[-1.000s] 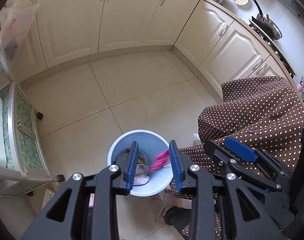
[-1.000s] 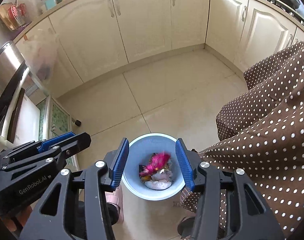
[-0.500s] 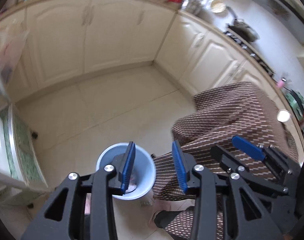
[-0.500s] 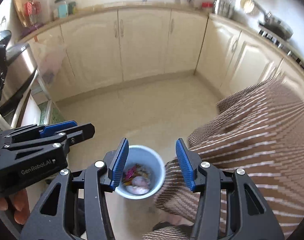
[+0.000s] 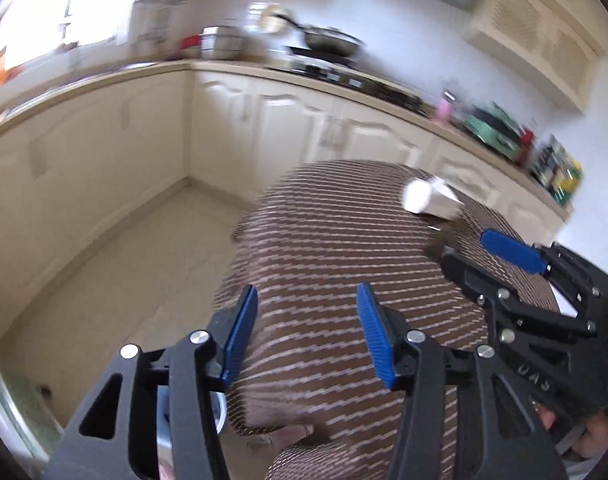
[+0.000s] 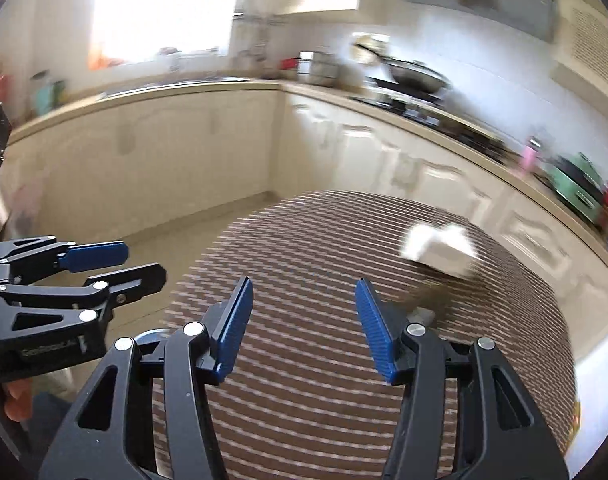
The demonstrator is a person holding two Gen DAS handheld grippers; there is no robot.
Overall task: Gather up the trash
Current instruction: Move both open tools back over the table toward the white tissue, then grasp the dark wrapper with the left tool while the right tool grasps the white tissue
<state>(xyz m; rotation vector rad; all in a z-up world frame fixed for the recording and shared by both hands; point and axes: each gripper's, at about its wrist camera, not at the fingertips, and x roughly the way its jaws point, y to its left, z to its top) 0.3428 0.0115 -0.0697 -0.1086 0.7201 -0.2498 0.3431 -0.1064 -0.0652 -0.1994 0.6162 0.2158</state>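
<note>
A crumpled white piece of trash [image 5: 430,200] lies on the far side of the table with the brown polka-dot cloth [image 5: 324,248]; it also shows in the right wrist view [image 6: 440,248], blurred. My left gripper [image 5: 306,332] is open and empty above the near part of the cloth. My right gripper [image 6: 304,328] is open and empty over the cloth, short of the trash. The right gripper [image 5: 512,252] shows at the right of the left wrist view, the left gripper [image 6: 99,256] at the left of the right wrist view. Only the rim of the bin [image 5: 219,412] shows below.
Cream kitchen cabinets [image 6: 163,152] run round the room under a counter with a wok [image 6: 416,76], pots and jars. Tiled floor [image 5: 123,272] lies left of the table. Both views are motion-blurred.
Both grippers swung up from looking down into the blue bin to looking across the table. The pink wrapper dropped into the bin, which has slid almost out of sight.
</note>
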